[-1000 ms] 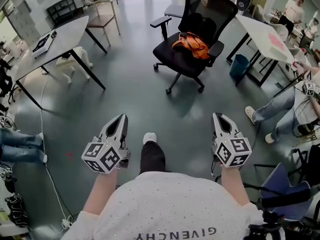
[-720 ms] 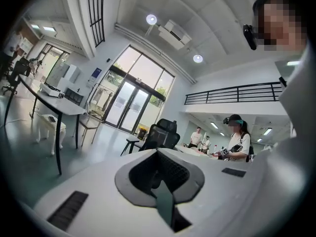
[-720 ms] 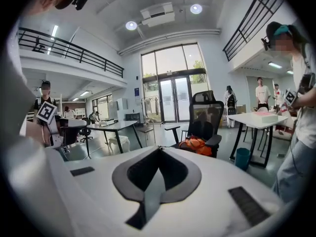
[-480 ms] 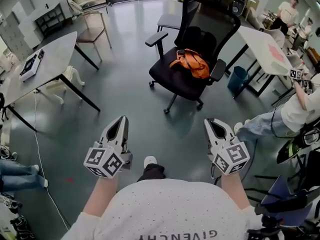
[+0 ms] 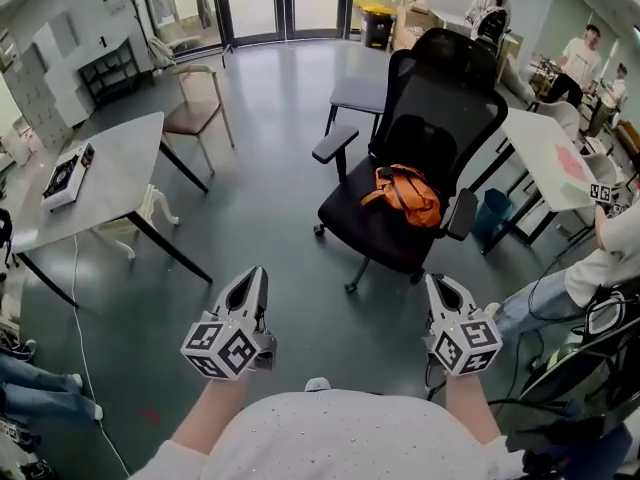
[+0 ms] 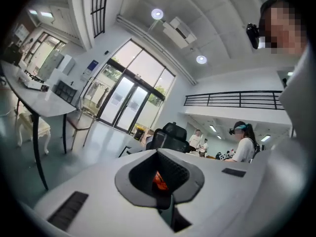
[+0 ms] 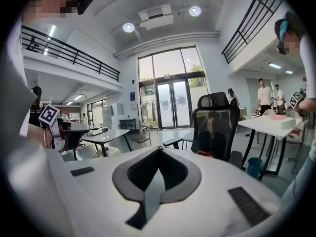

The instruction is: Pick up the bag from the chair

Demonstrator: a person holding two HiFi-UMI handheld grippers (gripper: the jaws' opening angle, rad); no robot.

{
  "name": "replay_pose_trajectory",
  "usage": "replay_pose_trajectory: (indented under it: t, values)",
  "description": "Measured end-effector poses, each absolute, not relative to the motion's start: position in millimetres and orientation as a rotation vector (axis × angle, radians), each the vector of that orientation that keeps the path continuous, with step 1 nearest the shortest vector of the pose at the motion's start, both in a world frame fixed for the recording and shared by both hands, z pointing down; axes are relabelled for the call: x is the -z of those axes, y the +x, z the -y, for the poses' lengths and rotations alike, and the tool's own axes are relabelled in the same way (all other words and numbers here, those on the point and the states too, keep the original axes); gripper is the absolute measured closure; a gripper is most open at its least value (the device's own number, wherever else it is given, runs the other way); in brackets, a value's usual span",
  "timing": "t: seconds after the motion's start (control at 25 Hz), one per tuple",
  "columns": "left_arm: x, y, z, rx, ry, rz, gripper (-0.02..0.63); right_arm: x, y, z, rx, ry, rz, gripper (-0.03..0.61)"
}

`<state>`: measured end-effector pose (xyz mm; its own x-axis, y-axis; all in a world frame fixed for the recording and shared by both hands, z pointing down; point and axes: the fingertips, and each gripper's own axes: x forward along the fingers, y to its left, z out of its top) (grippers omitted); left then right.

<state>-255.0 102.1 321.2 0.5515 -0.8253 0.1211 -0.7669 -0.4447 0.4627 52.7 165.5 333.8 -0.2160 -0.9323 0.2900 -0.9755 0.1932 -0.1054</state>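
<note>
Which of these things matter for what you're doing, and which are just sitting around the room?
Job: orange bag, black office chair under it, left gripper, right gripper.
Just around: grey table, wooden chair, blue bin, white table.

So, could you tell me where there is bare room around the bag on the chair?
The seat is bare in front of the orange bag and to its left, toward the left armrest. Behind, the backrest crowds it; the right armrest sits close beside.

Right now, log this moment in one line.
bag: on chair | left gripper: shut, empty | right gripper: shut, empty | both short of chair
</note>
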Motion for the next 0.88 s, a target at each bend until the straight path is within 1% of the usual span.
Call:
replay_pose_trajectory:
  t: [0.08,0.28,0.44,0.68,0.88]
  values:
    - [-332.0,-255.4,-80.2,0.17,2.272,1.291,0.607,-343.1,53.8,-146.4,-0.433,1.87,2.267,0.58]
    - [-341.6,-227.3,-47.8,0.135,2.36,1.215,0.607,-368.9,53.1,-107.4,-0.488,1.806,2.237,0.58]
    - [-346.6,-231.2,-7.0,0.227,2.313,1.297,0.607,-386.9,60.9,-60.5,-0.469,1.747,2.228,0.58]
    - [-372.3,-209.6,81.7,0.196,2.265,1.36,0.607,-417.7,83.2,50.5,-0.403,1.613,2.267,0.58]
    - [-375.6,-164.3,161.2,0.145,2.238,1.384,0.608,-444.3,126.9,151.7,-0.437,1.596,2.215,0.58]
